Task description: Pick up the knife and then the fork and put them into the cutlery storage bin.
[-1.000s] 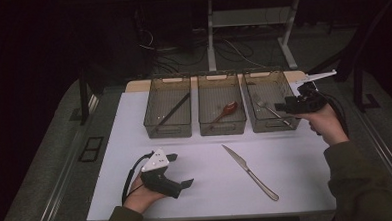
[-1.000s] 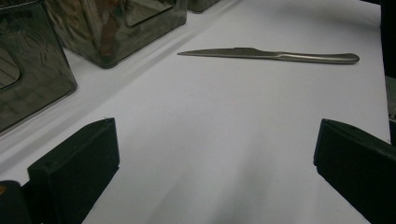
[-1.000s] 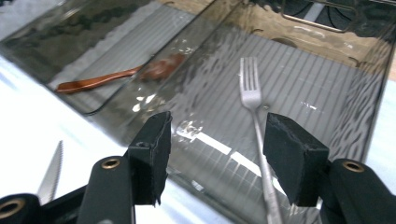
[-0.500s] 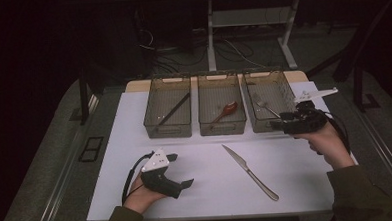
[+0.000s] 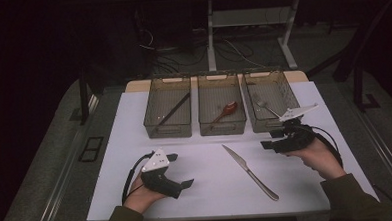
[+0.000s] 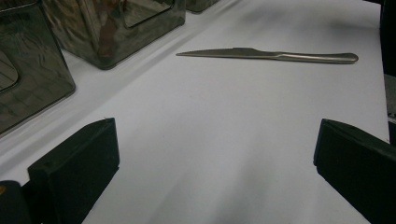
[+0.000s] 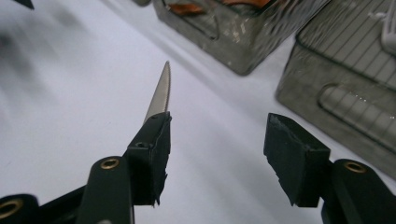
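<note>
Three bins (image 5: 222, 123) at the twelve o'clock edge of the tabletop (image 5: 134, 118) already hold cutlery: what looks like a chopstick (image 5: 173, 110), a spoon (image 5: 226, 110) and a fork (image 5: 267, 106), one apiece. One knife (image 5: 250, 171) lies loose at the centre, tip toward eleven o'clock. The right gripper (image 5: 266, 140), jaws spread and empty, hovers at three o'clock of the blade, apparently approaching. The left gripper (image 5: 180, 170), also spread, rests at eight o'clock. Sorting looks nearly done; grasping and binning the knife remain.

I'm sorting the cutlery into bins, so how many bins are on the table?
3, in a row at the far edge of the white mat: left bin with a dark stick, middle bin with a spoon, right bin with a fork.
</note>
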A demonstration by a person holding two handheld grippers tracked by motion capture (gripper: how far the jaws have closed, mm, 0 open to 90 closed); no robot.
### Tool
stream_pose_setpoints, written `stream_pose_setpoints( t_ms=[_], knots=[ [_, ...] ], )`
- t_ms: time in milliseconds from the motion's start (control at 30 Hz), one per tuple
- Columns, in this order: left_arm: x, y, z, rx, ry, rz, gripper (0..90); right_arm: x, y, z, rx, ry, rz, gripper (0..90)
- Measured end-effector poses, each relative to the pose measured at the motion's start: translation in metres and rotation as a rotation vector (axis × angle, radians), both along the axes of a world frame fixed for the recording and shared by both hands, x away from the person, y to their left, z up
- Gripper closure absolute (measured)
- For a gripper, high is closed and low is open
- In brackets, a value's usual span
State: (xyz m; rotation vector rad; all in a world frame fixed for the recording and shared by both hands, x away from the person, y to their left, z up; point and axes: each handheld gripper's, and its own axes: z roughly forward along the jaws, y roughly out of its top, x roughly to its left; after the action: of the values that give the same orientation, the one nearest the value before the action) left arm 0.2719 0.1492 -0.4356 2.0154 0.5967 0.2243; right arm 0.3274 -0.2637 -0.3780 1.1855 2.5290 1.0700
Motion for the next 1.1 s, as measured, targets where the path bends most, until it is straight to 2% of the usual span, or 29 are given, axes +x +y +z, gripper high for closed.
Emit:
stream_pose_setpoints(
  t_ms=[367,700,1100],
  knots=[
    [0.000,0.000,0.000,0.001,-0.001,0.002,0.0,-0.015,0.020,-0.004,-0.041,0.072,0.033,42.5],
    [0.000,0.000,0.000,0.000,0.000,0.002,0.0,-0.023,0.046,-0.016,-0.112,0.165,0.086,46.1],
    [0.000,-0.001,0.000,0.001,0.002,-0.004,0.0,-0.022,0.073,-0.033,-0.247,0.253,0.117,59.7]
  ],
)
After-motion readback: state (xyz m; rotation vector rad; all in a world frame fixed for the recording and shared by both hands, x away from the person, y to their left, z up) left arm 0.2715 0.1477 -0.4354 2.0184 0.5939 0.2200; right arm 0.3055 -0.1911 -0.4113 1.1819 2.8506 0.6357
